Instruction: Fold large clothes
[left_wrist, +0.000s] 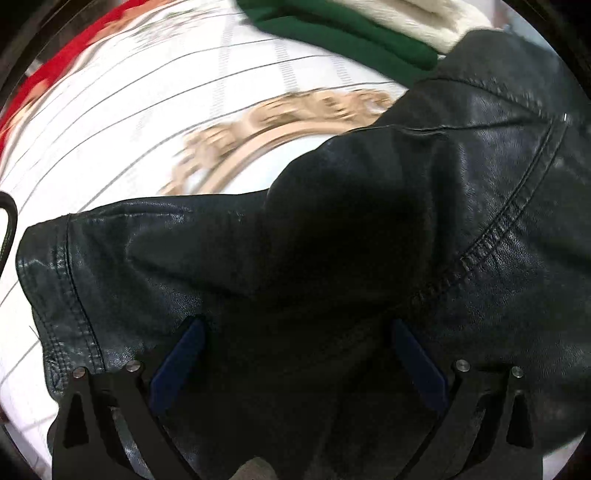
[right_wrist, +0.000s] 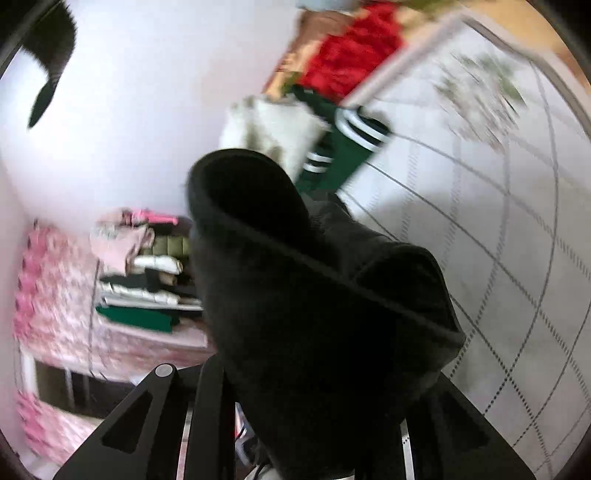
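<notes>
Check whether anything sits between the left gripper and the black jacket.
Nothing visible does. The left gripper is open right over the black jacket, which fills the gap between its fingers. The green garment lies farther off, beyond the jacket.

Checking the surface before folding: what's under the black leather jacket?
The black leather jacket lies on a white lined cloth, covering part of its beige ring pattern. Anything beneath the jacket is hidden.

You see a white bedspread (left_wrist: 155, 110) with thin dark grid lines and a beige ornamental ring (left_wrist: 266, 129) printed on it; a red patterned cloth (right_wrist: 351, 55) lies along its far edge; a pink floral cover (right_wrist: 55, 295) drapes furniture beside the white wall (right_wrist: 147, 110).
</notes>
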